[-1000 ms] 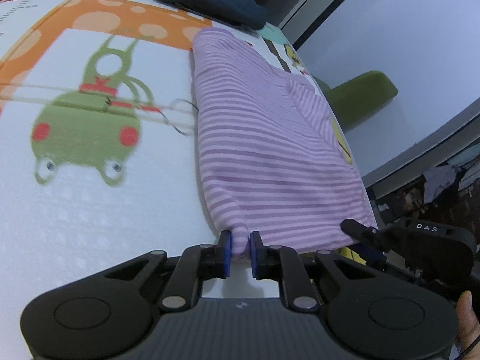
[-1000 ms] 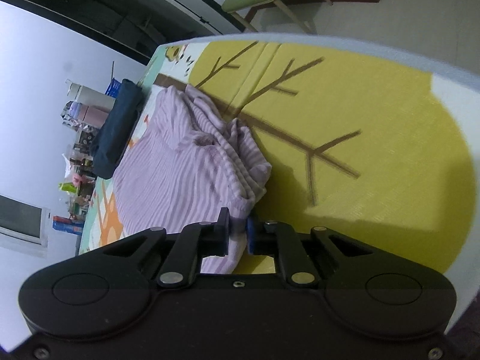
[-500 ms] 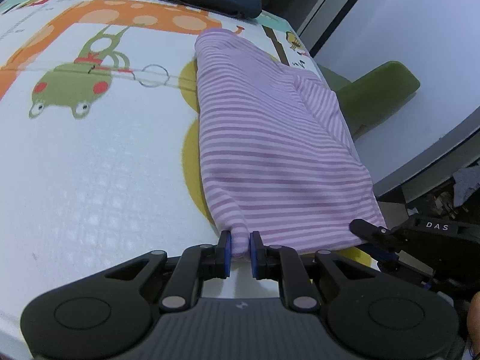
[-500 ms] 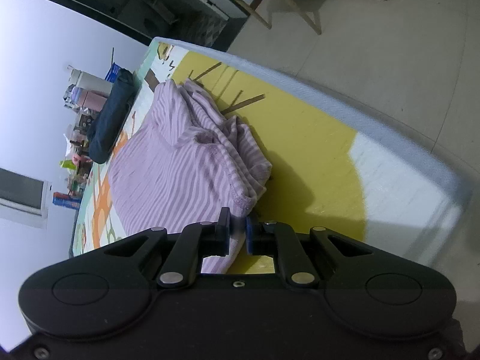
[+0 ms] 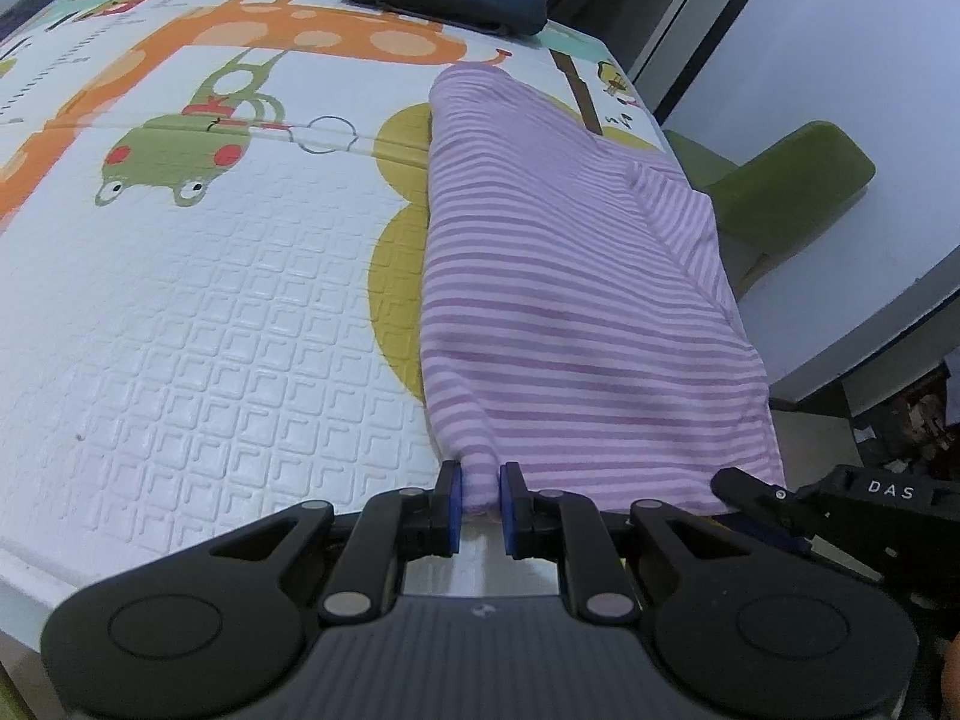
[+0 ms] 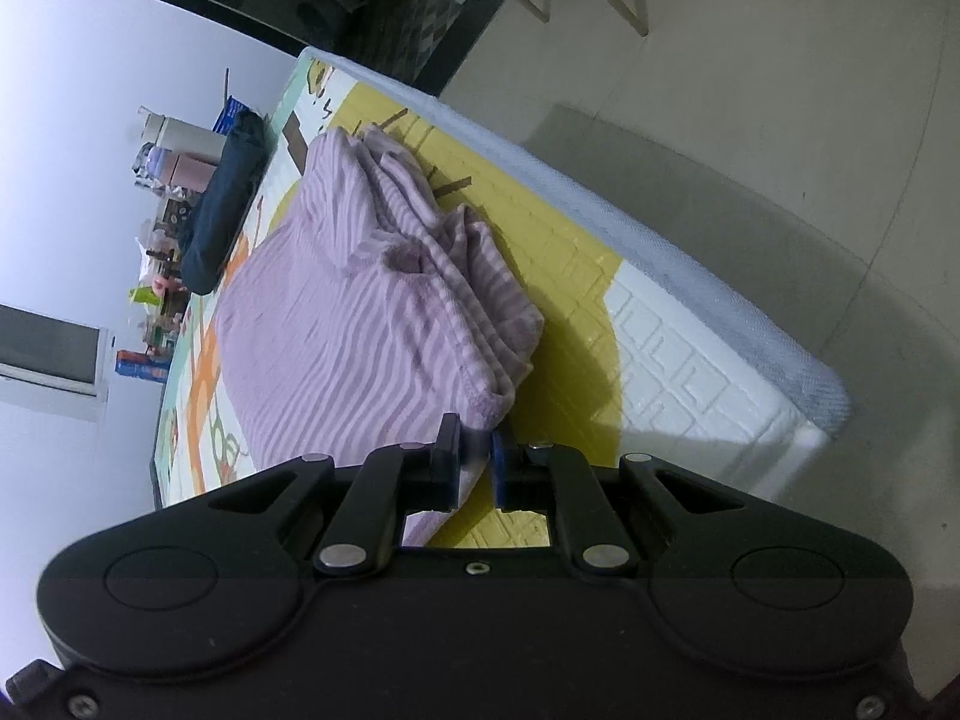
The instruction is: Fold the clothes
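Both the left gripper (image 5: 480,495) and right gripper (image 6: 476,456) pinch the lilac striped knit garment's (image 5: 564,300) near corners; the thin hem ahead of the pads could slip free if tugged.

The left gripper (image 5: 479,501) and the right gripper (image 6: 476,465) are black, with blue pads, round silver pivot screws and wide rounded bodies; the right one carries white letters "DAS".

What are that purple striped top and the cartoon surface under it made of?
The purple striped top looks like soft knit fabric, matte: it drapes and bunches, with a stitched hem showing in the right wrist view. The cartoon mat looks like foam or padded plastic, slightly glossy: an embossed square pattern and a thick pale edge show. Neither material is certain from looks alone.
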{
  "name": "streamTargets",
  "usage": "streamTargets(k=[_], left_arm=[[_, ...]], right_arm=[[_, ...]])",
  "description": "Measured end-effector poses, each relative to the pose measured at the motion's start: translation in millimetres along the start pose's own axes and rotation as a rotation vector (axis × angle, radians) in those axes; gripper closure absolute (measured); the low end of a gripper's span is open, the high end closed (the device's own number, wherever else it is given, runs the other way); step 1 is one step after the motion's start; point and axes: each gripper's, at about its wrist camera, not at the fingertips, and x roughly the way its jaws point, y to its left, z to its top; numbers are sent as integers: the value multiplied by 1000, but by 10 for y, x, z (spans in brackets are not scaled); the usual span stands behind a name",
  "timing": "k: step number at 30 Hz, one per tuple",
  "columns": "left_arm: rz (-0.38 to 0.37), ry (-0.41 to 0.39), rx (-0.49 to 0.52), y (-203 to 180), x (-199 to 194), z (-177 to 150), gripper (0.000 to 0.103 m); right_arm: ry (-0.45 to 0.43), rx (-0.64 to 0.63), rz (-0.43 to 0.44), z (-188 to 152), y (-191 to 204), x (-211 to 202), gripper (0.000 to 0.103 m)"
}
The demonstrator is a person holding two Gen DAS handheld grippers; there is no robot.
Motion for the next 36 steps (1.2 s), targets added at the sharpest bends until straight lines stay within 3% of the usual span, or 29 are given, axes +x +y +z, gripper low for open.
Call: streamTargets(k=[9, 11, 13, 17, 19, 22, 24, 26, 28, 31, 36], left_arm=[[37, 5, 6, 78, -31, 41, 88], [44, 16, 2, 93, -34, 53, 86], [54, 31, -8, 120, -38, 75, 77], [77, 67, -39, 159, -94, 150, 71], [111, 83, -43, 152, -157, 177, 64], [196, 99, -2, 71, -300, 208, 51], [217, 103, 15, 13, -394, 238, 41], [229, 111, 25, -57, -473, 287, 37], [249, 119, 39, -142, -538, 349, 36], [271, 100, 66, -259, -609, 442, 35], [287, 93, 57, -309, -629, 558, 35]], right_arm=[[29, -33, -8, -156, 83, -7, 93], [38, -51, -21, -195, 117, 4, 93], [48, -55, -35, -210, 129, 13, 93], [66, -42, -58, -158, 156, -45, 77], [53, -85, -68, -137, 240, -160, 77], [39, -189, -110, -144, 439, -359, 58], [41, -295, -143, -188, 643, -470, 52], [48, -412, -185, -244, 871, -558, 34], [75, -513, -227, -286, 1090, -581, 25], [123, -632, -271, -337, 1387, -559, 19], [147, -701, -335, -374, 1703, -471, 19]])
